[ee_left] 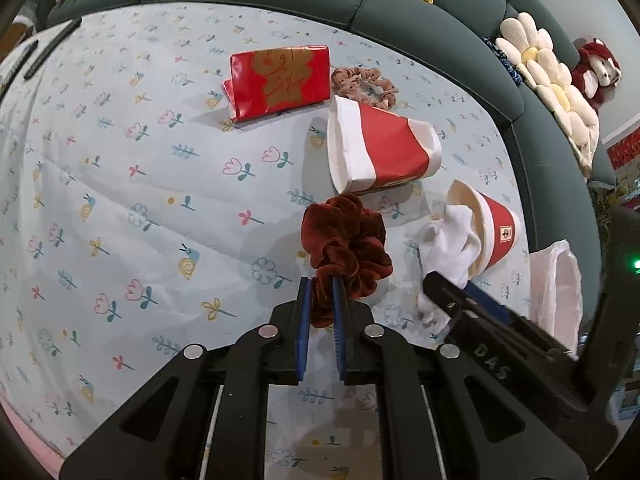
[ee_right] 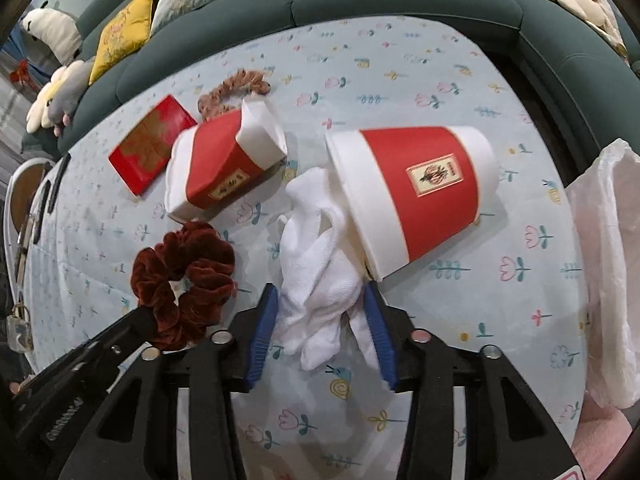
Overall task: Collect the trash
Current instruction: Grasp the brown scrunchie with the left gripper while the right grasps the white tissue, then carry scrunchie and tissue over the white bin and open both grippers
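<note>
Light is soft and even across both wrist views, bright enough to read every print on the bedsheet (ee_left: pixel 120 184). Shadows are faint and short, a thin one sits under the crushed cup (ee_left: pixel 380 148) beyond the left tongs (ee_left: pixel 321 285). Mild glare streaks the red packet (ee_left: pixel 280 76) farther out. Fisheye bending is strong; the green headboard (ee_right: pixel 400 0) arcs overhead and dark vignette fills the corners. Slight motion blur softens the cup (ee_right: pixel 416 196) just past the right tongs (ee_right: pixel 320 300).
</note>
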`<act>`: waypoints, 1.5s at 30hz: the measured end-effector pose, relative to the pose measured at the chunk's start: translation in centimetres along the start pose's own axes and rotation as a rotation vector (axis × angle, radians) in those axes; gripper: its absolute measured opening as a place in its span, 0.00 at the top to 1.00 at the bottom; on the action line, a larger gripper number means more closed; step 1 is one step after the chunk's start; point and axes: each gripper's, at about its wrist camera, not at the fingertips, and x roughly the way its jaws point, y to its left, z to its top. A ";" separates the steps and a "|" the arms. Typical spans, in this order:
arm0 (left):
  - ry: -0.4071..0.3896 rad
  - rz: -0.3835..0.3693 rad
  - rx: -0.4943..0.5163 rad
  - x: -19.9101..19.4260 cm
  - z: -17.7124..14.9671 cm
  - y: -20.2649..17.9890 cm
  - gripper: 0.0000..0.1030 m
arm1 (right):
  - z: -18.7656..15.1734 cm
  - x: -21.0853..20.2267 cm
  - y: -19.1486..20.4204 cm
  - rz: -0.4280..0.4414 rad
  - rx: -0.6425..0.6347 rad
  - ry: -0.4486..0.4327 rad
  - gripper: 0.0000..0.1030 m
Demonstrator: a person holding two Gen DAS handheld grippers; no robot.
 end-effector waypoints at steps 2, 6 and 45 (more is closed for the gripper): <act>-0.002 -0.024 -0.017 0.0 0.1 0.4 0.88 | -0.1 0.2 0.0 -0.001 0.001 0.001 0.67; -0.005 -0.036 -0.023 0.4 0.6 0.5 0.62 | -0.2 0.4 -0.1 0.001 0.001 -0.003 0.71; -0.127 -0.078 0.182 -8.4 -3.8 -10.7 0.86 | -4.6 -14.1 -5.9 0.110 0.104 -0.243 0.88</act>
